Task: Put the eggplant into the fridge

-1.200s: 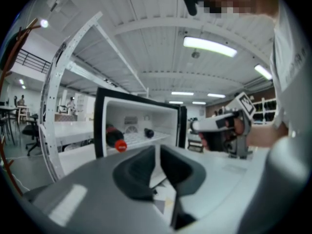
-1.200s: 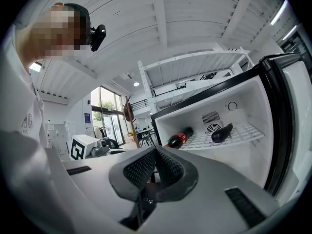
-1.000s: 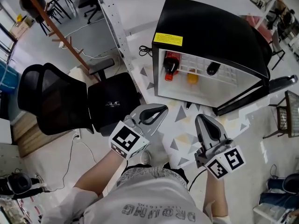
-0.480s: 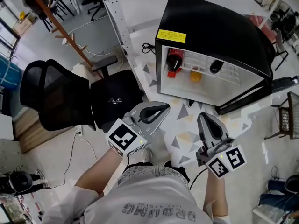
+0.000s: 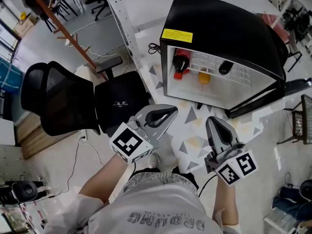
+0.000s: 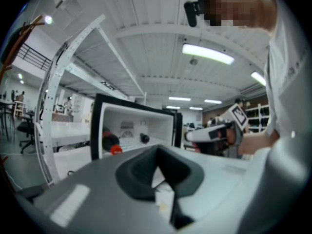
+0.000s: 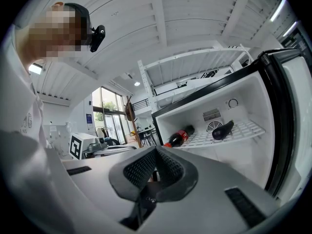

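Note:
The black mini fridge (image 5: pixel 224 30) stands open on the floor ahead of me. The dark eggplant (image 5: pixel 224 68) lies on its white wire shelf (image 7: pixel 243 129), to the right of a cola bottle (image 5: pixel 181 65) with a red cap. In the right gripper view the eggplant (image 7: pixel 223 129) rests near the back wall vent. My left gripper (image 5: pixel 165 115) and right gripper (image 5: pixel 214 124) hover side by side in front of the fridge, well short of it. Both are shut with nothing between the jaws. The left gripper view shows the fridge (image 6: pixel 134 126) with the bottle (image 6: pixel 109 141) in it.
A black office chair (image 5: pixel 63 104) stands to the left, close to my left gripper. A white perforated rack post (image 5: pixel 122 18) rises beside the fridge. The fridge door (image 5: pixel 265 99) hangs open at the right. An orange item (image 5: pixel 204 77) sits below the shelf. A cable (image 5: pixel 153 50) lies by the fridge.

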Motion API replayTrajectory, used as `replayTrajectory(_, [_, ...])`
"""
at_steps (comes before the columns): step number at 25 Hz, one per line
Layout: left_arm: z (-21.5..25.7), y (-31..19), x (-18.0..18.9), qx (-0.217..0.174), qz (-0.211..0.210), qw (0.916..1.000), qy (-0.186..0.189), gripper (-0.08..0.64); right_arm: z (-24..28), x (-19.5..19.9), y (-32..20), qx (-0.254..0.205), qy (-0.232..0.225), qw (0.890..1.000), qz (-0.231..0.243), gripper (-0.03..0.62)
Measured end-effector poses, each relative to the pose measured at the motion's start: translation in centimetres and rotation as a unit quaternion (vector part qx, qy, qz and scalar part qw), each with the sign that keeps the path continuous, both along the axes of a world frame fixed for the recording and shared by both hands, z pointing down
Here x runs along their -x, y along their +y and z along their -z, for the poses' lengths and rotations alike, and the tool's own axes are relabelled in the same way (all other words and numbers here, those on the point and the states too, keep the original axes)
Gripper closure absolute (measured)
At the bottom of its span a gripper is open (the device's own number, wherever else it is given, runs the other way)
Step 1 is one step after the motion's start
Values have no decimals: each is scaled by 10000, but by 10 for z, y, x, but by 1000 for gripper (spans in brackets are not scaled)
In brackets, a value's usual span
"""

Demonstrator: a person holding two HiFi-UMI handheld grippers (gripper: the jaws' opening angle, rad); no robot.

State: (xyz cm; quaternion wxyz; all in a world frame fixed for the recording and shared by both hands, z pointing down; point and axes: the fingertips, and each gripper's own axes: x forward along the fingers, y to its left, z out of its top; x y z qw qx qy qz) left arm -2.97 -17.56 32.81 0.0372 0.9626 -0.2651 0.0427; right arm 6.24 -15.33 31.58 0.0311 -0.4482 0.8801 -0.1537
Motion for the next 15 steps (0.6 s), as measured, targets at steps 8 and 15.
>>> replayTrajectory(8, [-2,1,0,8,39,10000,33,554,-2,1,1,8,15,10000,82,589])
replayTrajectory(15, [-3,0,-3,29,41,10000,41,554,-3,1,1,32,-5,9999,112,589])
